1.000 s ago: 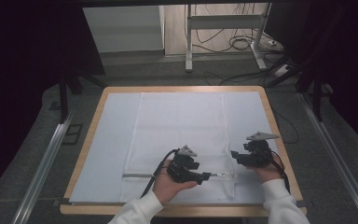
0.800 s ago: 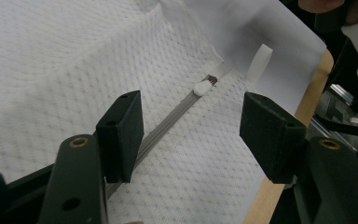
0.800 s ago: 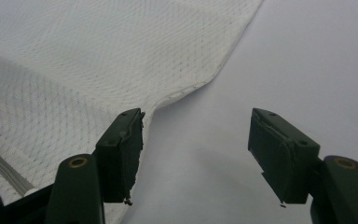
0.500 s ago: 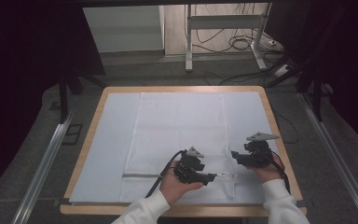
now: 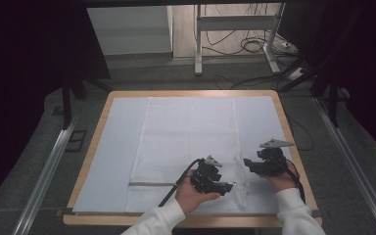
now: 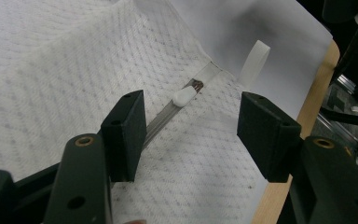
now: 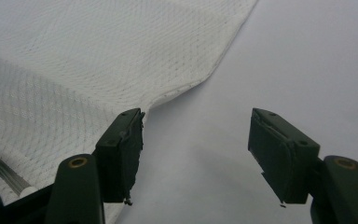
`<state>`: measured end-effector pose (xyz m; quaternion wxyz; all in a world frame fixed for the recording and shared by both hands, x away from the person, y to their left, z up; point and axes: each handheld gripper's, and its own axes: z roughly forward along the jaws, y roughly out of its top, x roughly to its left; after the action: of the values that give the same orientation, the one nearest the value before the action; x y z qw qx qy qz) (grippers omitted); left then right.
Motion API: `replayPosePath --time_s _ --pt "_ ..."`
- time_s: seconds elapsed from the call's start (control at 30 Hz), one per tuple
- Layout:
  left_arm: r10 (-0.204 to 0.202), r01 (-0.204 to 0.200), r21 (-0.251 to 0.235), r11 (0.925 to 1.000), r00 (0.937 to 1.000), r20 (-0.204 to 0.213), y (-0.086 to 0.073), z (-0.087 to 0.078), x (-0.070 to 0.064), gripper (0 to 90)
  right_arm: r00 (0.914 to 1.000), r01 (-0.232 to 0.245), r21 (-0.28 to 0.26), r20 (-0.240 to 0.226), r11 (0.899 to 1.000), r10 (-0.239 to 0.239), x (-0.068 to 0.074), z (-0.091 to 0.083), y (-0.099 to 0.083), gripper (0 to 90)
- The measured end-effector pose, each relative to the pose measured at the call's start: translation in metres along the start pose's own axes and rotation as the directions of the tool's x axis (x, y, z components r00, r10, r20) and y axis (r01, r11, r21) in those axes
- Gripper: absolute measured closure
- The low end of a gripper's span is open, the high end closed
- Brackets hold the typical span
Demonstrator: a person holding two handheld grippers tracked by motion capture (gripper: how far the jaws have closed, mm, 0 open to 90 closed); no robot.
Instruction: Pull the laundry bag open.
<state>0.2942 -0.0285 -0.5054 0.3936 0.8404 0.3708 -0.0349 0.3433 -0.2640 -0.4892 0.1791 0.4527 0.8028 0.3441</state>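
- Left tool (image 6: 191,126) wide open, empty; has slid right along the zipper (image 6: 168,116) since a second ago, likely closing in on the pull.
- Zipper pull (image 6: 184,95) at its 12 o'clock, apart.
- Right tool (image 7: 196,154) wide open, empty; mesh bag (image 5: 186,142) edge at its 10 o'clock.
- Bag flat on table (image 5: 293,147).

I see left gripper (image 6: 191,140) jaws apart | white zipper pull (image 6: 184,96) between them | on white mesh bag (image 6: 51,74)
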Motion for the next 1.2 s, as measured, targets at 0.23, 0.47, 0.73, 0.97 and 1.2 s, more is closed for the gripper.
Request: replayPosePath --time_s 0.23,0.47,0.73,0.97,1.2 --pt "-0.033 0.033 0.006 0.9994 0.9988 0.037 0.002 0.005 0.002 42.9 1.0000 0.000 0.000 -0.001 1.000 0.000 0.000 0.000 0.000 34.6" --pt "-0.047 0.047 0.018 0.9987 0.9981 0.040 0.005 0.008 0.004 43.3 1.0000 -0.001 0.000 0.000 1.000 0.001 0.001 0.000 0.000 34.5" --pt "-0.073 0.071 0.034 0.9969 0.9957 0.057 0.007 0.014 0.005 45.9 1.0000 0.003 0.000 0.002 1.000 -0.003 0.001 0.000 0.000 34.2" --pt "-0.083 0.079 0.047 0.9958 0.9935 0.078 0.007 0.018 0.003 48.9 1.0000 0.005 -0.002 0.003 1.000 -0.005 0.000 0.000 0.000 34.1" --pt "-0.081 0.077 0.056 0.9955 0.9935 0.080 0.008 0.023 0.002 50.4 1.0000 0.008 -0.002 0.005 1.000 -0.008 0.001 0.000 0.000 34.1"
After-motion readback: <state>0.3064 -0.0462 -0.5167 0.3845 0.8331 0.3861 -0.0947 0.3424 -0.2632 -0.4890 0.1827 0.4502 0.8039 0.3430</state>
